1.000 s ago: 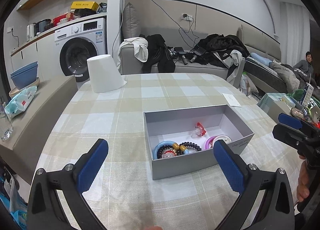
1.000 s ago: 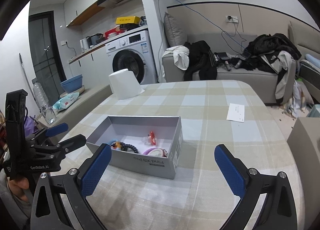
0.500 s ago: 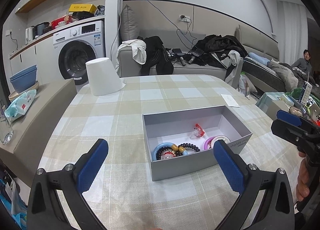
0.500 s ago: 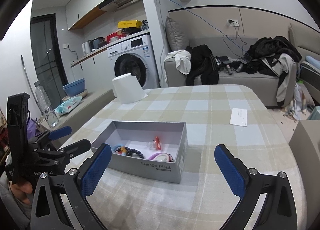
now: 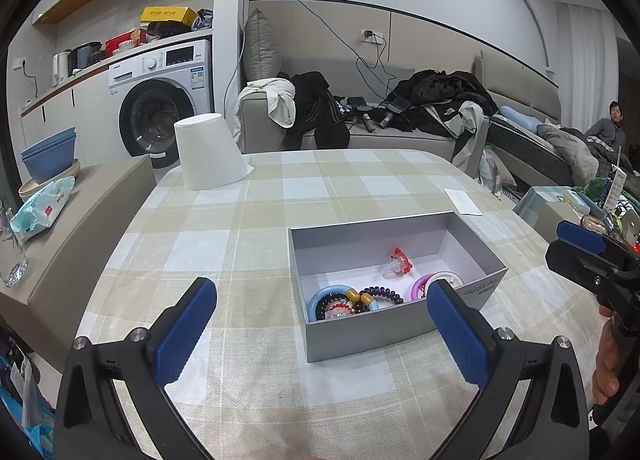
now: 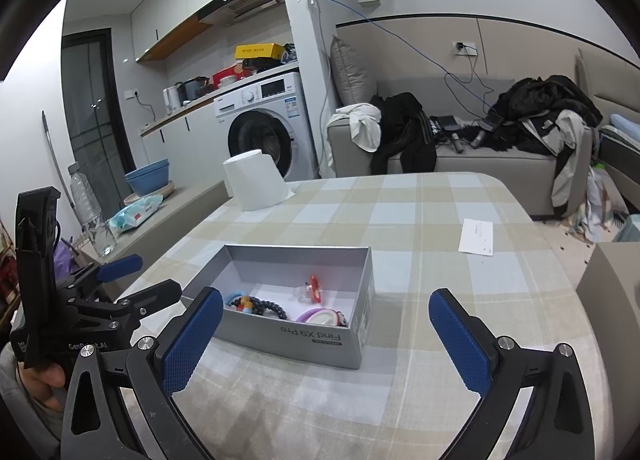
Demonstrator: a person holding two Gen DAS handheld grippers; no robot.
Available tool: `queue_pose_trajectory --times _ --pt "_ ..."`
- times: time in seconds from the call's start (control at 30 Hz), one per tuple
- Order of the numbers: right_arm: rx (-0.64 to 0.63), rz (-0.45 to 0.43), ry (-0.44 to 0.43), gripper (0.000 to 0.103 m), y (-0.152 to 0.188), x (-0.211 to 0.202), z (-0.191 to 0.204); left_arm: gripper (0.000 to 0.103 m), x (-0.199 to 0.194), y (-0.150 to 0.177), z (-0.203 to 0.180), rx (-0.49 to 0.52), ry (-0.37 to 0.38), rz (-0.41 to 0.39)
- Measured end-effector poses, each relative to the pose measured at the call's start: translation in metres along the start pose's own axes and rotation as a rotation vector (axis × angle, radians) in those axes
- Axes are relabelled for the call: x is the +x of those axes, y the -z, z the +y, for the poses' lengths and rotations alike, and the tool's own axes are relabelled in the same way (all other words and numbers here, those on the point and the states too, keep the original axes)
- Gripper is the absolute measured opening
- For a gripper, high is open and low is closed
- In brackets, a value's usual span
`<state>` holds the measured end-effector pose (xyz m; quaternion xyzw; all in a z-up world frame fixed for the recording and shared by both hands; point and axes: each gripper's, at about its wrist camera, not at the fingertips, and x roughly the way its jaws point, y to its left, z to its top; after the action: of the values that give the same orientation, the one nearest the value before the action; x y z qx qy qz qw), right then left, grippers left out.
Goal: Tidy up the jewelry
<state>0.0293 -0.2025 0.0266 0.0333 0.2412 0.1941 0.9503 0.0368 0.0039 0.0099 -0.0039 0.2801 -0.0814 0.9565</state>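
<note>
Grey cardboard box (image 5: 400,324) sits mid-table (image 5: 280,196), jewelry (image 5: 352,300) heaped at its near end. Left tool (image 5: 320,336) and right tool (image 6: 326,340) both hover wide open, empty; best to descend slowly, pinching one bracelet only.

The left wrist camera looks forward over its 2 blue pads, down across the checked table (image 5: 280,204) toward the sofa (image 5: 360,136), the grey box (image 5: 372,336) close ahead. The right wrist camera faces the same way from the box's other side. Both views share table, box, sofa.
</note>
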Motion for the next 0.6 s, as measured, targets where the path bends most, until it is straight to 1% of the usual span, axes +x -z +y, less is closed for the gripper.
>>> queue_pose_trajectory --times 0.6 --pt "-0.007 0.002 0.003 0.103 0.0005 -0.0004 0.0006 0.102 0.0000 0.0004 0.0010 0.000 -0.003 0.002"
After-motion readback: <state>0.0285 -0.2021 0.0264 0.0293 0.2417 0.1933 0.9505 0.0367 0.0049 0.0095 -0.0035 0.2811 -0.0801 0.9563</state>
